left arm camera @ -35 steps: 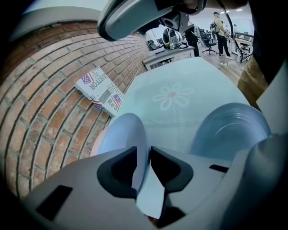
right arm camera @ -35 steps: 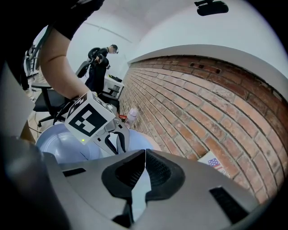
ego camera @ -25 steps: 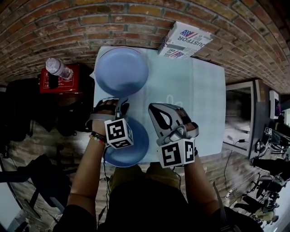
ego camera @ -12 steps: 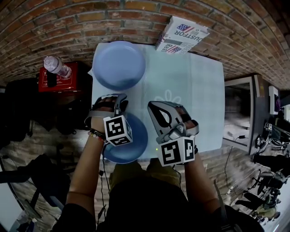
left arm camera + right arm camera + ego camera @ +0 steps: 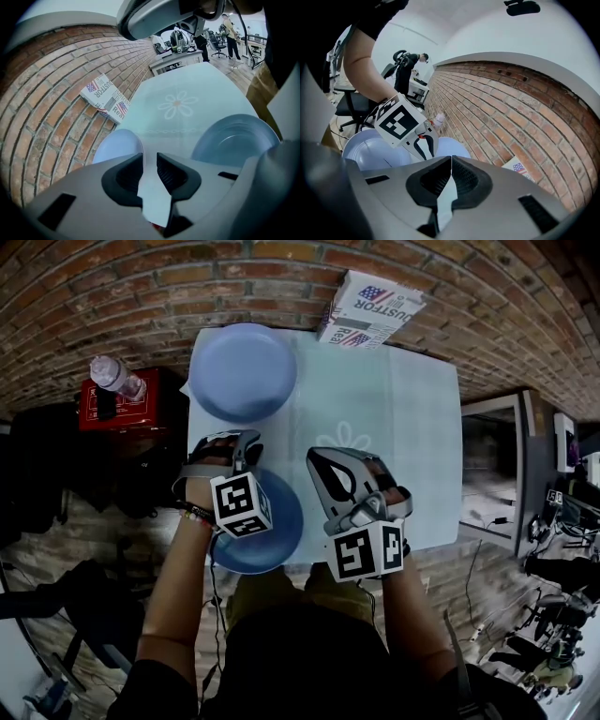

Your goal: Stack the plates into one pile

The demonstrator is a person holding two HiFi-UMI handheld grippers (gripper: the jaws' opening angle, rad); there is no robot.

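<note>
L claw (image 5: 150, 161) is let go. Its two jaws stand apart w/ nothing btw them, and only the table (image 5: 206, 89) shows in the gap. In the head view L claw (image 5: 250, 448) hangs over the far left edge of the near plate (image 5: 281, 526). Can't tell if it touches. In the left gripper view the near plate (image 5: 236, 140) is on the right & the far plate (image 5: 116, 146) is on the left. The claw points at the bare bit btw them.

R claw (image 5: 450, 161) is clenched. Its jaw tips meet & it holds nothing. In the head view R claw (image 5: 317, 460) is just right of the near plate, over the table (image 5: 403, 418), close to a white flower mark (image 5: 345, 437). In the right gripper view the near plate (image 5: 361, 150) is low on the left & the far plate (image 5: 452, 146) is past it.

The 2 plates are apart, not in a pile. The near plate is darker blue & sits at the table's near left corner. The far plate (image 5: 242, 371) is paler & sits at the far left corner.

A box (image 5: 370, 310) w/ flag print lies tilted at the table's far edge, by the brick wall (image 5: 141, 287). Left of the table, a bottle (image 5: 117, 379) lies on a red box (image 5: 127, 413).
</note>
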